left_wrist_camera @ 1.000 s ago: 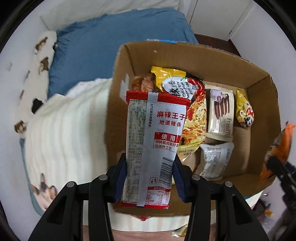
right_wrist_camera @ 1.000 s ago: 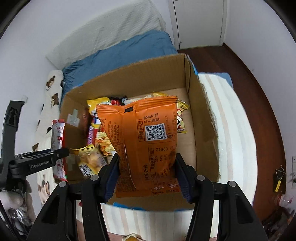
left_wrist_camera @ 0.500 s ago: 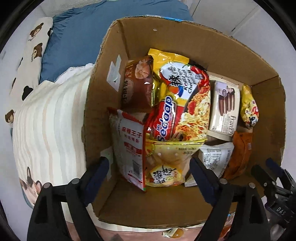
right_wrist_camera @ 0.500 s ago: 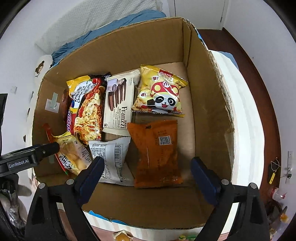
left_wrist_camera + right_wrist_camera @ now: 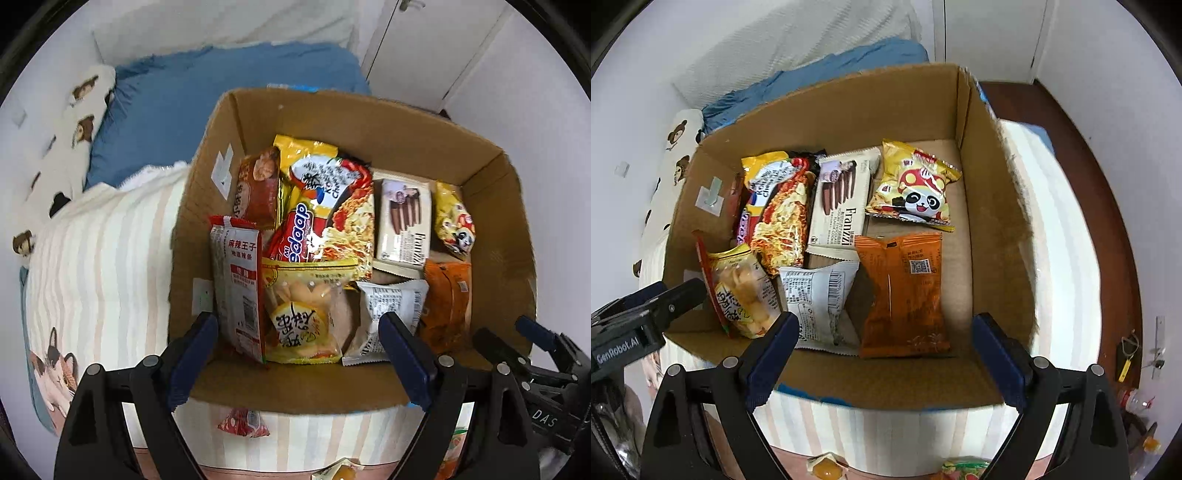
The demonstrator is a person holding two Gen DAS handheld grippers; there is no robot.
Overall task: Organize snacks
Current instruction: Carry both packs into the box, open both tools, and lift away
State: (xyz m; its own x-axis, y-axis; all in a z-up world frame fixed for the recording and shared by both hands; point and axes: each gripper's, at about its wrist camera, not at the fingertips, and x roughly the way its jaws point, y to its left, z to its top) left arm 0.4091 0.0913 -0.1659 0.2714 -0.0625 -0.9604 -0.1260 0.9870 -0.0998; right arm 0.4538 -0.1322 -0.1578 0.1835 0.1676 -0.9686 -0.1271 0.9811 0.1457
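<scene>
Step in hand: both claws look free above the cardboard box [image 5: 993, 206], so the next job is likely fetching another loose snack from outside it.
How to do it well: lift clear of the box's near wall before swinging away, so no finger catches the rim or drags a packet out; take the next packet by its sealed edge, not its puffed middle.
Left gripper [image 5: 297, 354]: jaws spread wide, holding nothing, over the box's near-left corner.
Right gripper [image 5: 882, 350]: jaws likewise wide and empty, over the box's near wall.
Box, left wall: red-and-white spicy strip packet [image 5: 240, 291] stands on edge against it; a brown snack bag [image 5: 258, 188] stands behind, toward the far wall.
Box, left of centre: yellow crisps bag [image 5: 299, 325] near the front; noodle packs [image 5: 328, 214] stacked behind it.
Box, centre: white wrapper [image 5: 820, 295] at the front; Franzzi wafer pack [image 5: 842, 199] behind.
Box, right of centre: orange packet [image 5: 905, 291] lies flat at the front; panda snack bag [image 5: 916, 188] behind it.
Box, right wall: bare floor runs beside it, room for more.
Outside the box, near side: a small red packet [image 5: 243, 422] lies on the striped blanket [image 5: 96, 266], along with other sweets I cannot make out.
</scene>
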